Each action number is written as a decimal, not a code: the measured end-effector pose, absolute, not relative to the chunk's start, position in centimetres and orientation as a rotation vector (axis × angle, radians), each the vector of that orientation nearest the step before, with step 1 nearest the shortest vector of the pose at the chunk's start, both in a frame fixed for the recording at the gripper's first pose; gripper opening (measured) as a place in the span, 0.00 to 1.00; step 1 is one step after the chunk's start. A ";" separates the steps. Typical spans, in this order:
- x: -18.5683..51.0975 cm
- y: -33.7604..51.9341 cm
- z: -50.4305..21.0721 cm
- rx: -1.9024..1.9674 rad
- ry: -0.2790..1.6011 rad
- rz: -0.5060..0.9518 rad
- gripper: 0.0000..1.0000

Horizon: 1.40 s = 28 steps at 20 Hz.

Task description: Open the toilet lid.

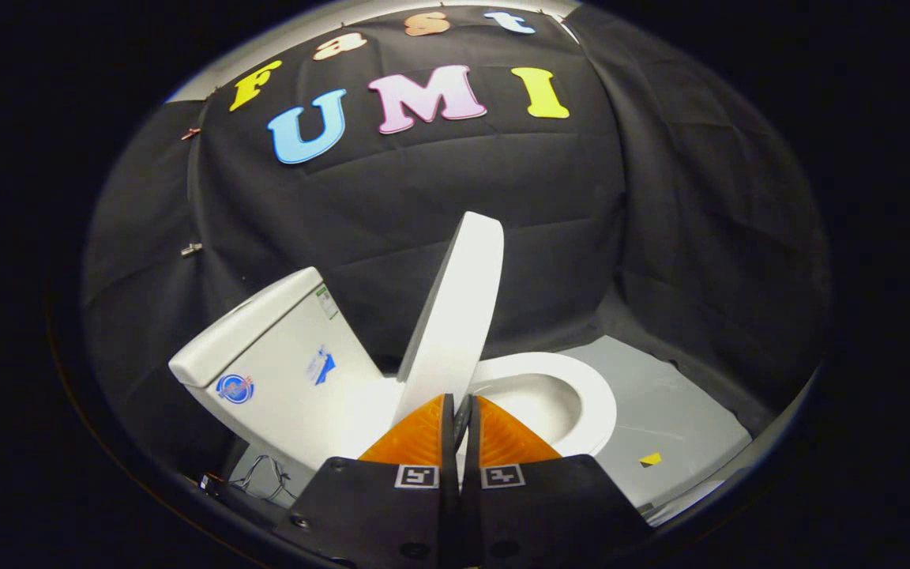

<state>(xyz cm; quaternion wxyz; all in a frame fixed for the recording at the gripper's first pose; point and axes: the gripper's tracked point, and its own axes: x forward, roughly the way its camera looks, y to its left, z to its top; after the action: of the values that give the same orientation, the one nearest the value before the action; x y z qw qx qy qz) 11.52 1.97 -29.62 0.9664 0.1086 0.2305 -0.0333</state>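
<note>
Between the two fingers of the tongs (463, 415) sits the lower edge of the toilet lid (455, 316), with the fingers drawn in narrow so that only a thin slit is left between them. The lid's rim seems to run into that slit, but whether both fingers actually press on it cannot be told, since the fingers hide the contact.

Just ahead of the fingers the lid stands raised, tilted toward the cistern (273, 356) but not resting against it. To the other side of the lid lies the open seat ring (581, 395) around the bowl. Beyond the toilet lies a pale floor panel (684, 411) bearing a small yellow marker (650, 458), and a black cloth wall (423, 205) hangs behind everything.

By its look the lid is a stiff, smooth plastic panel, light for its size and likely slippery under a pinch. It swings on a hinge at the back, so the free front rim is the sensible place to hold. Opening appears well advanced, leaving only the last lean toward the cistern.
</note>
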 end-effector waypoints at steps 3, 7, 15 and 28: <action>12.0 5.8 -27.5 0.188 0.429 -0.010 0.05; 12.1 10.6 -25.9 0.140 0.367 0.065 0.05; 12.5 17.6 -25.0 0.130 0.342 0.192 0.05; 13.4 22.8 -25.1 0.101 0.363 0.287 0.06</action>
<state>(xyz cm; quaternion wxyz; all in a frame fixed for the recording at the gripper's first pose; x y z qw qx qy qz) 13.36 22.83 -25.11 0.9720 0.0500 0.1800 0.1424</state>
